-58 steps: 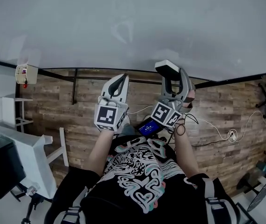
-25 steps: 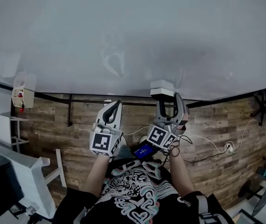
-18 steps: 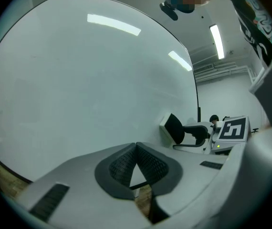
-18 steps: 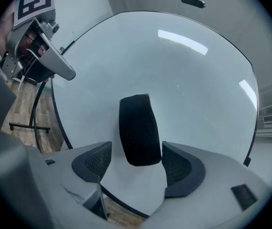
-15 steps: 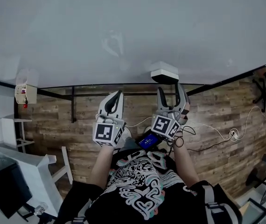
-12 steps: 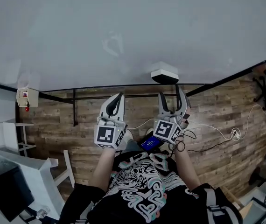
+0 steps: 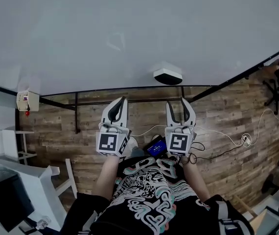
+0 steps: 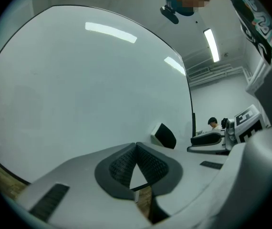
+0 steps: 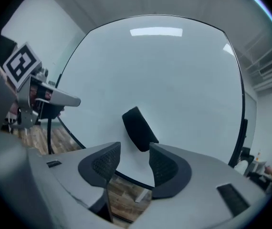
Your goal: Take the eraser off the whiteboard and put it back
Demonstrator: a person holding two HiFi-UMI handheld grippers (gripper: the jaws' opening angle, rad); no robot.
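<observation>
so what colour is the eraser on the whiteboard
Mostly black with a white side: eraser. Both colours show best in the left gripper view.

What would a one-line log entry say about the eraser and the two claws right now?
eraser: on whiteboard, untouched | right claw: empty, closing, short of eraser | left claw: shut, empty

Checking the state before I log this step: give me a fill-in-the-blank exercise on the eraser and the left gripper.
The eraser is stuck on the ___.
The left gripper has its jaws ___ at the tips.
Between those jaws there is ___.
Missing words: whiteboard; together; nothing.
</observation>
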